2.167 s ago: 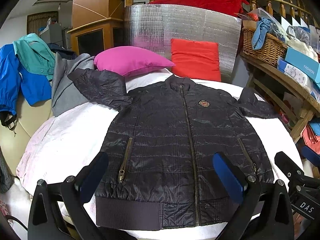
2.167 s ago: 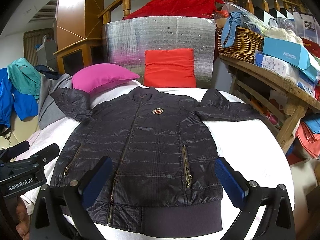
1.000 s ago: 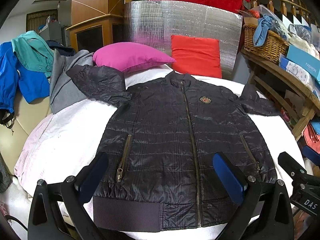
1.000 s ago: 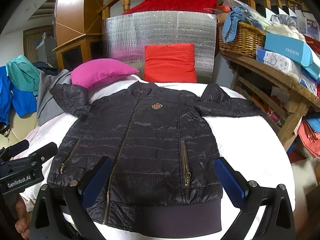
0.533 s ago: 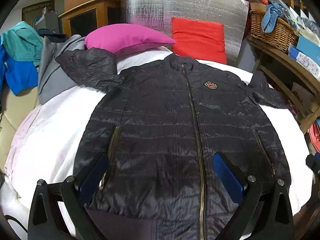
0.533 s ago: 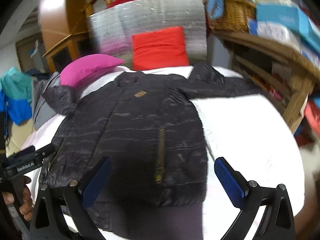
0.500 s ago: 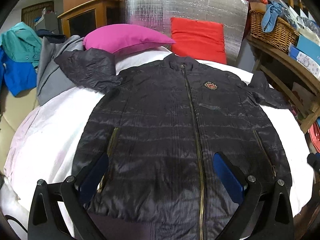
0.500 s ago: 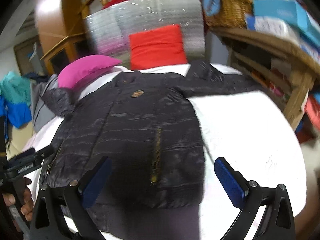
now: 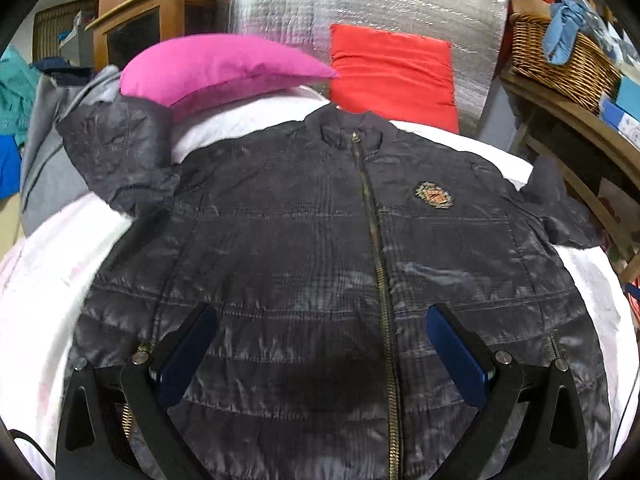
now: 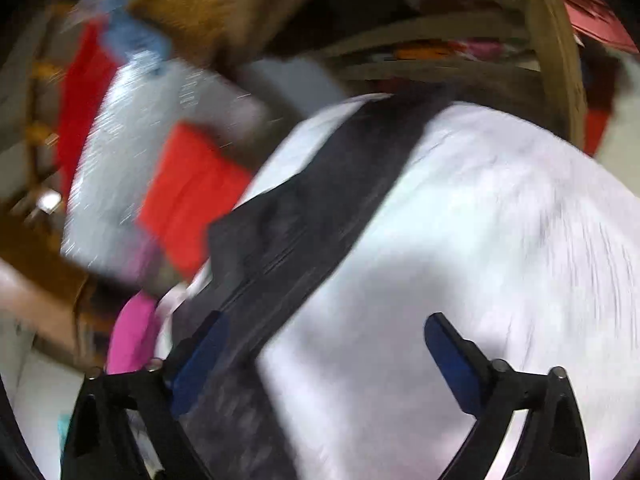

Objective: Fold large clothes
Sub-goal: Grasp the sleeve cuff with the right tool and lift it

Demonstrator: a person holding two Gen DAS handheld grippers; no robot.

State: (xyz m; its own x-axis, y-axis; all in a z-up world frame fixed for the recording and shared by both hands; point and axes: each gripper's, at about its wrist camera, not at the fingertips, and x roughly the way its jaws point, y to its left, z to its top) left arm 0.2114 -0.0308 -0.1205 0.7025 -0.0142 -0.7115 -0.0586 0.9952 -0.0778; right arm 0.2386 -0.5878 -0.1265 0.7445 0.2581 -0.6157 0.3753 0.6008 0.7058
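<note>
A dark quilted jacket [image 9: 320, 260] lies flat, front up and zipped, on a white sheet [image 9: 44, 288], with a crest badge [image 9: 434, 196] on its chest. My left gripper [image 9: 320, 344] hovers open over the jacket's lower middle, nothing between its blue pads. The right wrist view is blurred and rolled over. There the jacket's sleeve [image 10: 320, 200] runs slantwise across the sheet [image 10: 500, 240]. My right gripper [image 10: 326, 344] is above the sleeve and the sheet, its jaws closing a little, with nothing pressed between them.
A magenta pillow [image 9: 216, 68] and a red cushion [image 9: 394, 76] lean on a silver foil panel [image 9: 360, 4] behind the jacket. At right, a wooden shelf [image 9: 580, 120] bears a wicker basket [image 9: 560, 60]. Grey and blue clothes [image 9: 36, 148] hang at the left.
Both grippers have moved forward and lower over the jacket. The right one has swung to the jacket's right sleeve and rolled, so its view is tilted and smeared.
</note>
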